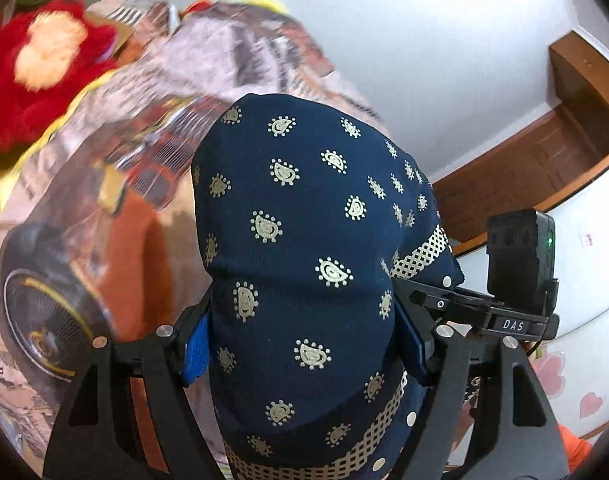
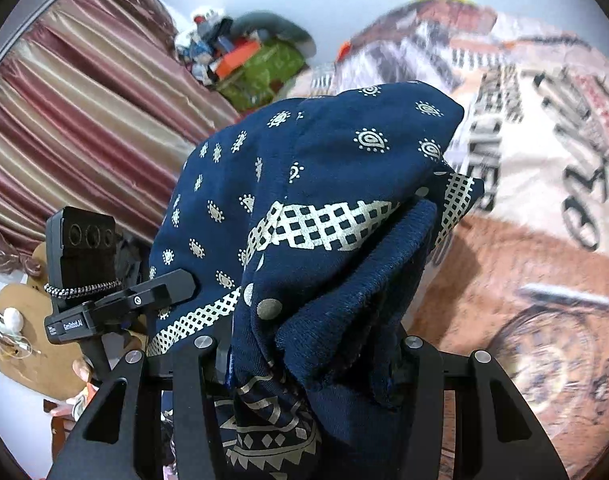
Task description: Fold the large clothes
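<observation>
- Two grippers, left gripper (image 1: 300, 344) and right gripper (image 2: 308, 356), each clamped on one navy paisley-print garment (image 1: 304, 240).
- One bedsheet (image 1: 104, 208), car-printed.
- Mount label: "DAS" (image 1: 513, 325).

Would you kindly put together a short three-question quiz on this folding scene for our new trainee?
1. True or false: the left hand-held gripper is shut on the navy printed garment.
2. What does the right hand-held gripper hold? A) red plush toy B) the navy printed garment C) nothing
3. Fill in: the bedspread below shows a printed ____ with a spoked wheel.

Key: 1 true; 2 B; 3 car.
</observation>
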Available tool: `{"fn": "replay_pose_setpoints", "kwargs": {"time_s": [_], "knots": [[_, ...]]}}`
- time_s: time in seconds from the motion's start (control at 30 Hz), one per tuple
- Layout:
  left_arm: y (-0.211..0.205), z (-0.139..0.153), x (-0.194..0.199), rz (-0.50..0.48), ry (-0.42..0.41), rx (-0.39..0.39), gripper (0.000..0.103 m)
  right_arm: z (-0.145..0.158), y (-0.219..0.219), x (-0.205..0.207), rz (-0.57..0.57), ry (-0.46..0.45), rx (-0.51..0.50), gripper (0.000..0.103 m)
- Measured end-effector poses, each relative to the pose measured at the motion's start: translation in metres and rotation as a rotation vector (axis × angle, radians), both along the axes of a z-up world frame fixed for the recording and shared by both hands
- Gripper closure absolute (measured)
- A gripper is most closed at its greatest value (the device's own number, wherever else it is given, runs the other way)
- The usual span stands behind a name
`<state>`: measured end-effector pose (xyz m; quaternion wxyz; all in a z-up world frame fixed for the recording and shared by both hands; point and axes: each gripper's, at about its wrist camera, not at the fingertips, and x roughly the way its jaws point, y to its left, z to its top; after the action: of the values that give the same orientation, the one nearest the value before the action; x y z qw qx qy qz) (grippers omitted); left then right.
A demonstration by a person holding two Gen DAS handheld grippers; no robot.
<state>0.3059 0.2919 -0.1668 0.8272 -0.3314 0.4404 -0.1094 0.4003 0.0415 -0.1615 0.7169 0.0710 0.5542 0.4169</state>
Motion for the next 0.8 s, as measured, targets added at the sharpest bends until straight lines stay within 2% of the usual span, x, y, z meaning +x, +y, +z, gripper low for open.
{"fn": "replay_pose_setpoints", "kwargs": {"time_s": [0.23, 0.33, 0.4, 0.5, 0.67, 0.73, 0.8], "knots": [[0.018, -0.074, 0.006, 0.014, 0.118, -0.040, 0.028, -0.065, 0.028, 0.004, 0.010, 0.105, -0.088, 0.055], [0.021, -0.098, 0.007, 0.023, 0.134, -0.077, 0.028, -0.088, 0.030, 0.010, -0.001, 0.144, -0.111, 0.055], [0.020, -0.105, 0.007, 0.021, 0.122, -0.068, 0.027, -0.098, 0.030, 0.013, 0.004, 0.146, -0.122, 0.055], [0.015, -0.108, 0.004, 0.011, 0.106, -0.032, 0.024, -0.100, 0.033, 0.012, 0.024, 0.126, -0.137, 0.051], [0.008, -0.097, 0.001, 0.023, 0.124, 0.037, 0.022, -0.097, 0.030, 0.009, 0.051, 0.093, -0.169, 0.042], [0.003, -0.086, -0.003, 0.029, 0.115, 0.114, 0.022, -0.092, 0.024, 0.006, 0.047, 0.064, -0.197, 0.030], [-0.002, -0.073, -0.007, 0.035, 0.103, 0.201, 0.022, -0.086, 0.018, 0.005, 0.052, 0.034, -0.213, 0.028]]}}
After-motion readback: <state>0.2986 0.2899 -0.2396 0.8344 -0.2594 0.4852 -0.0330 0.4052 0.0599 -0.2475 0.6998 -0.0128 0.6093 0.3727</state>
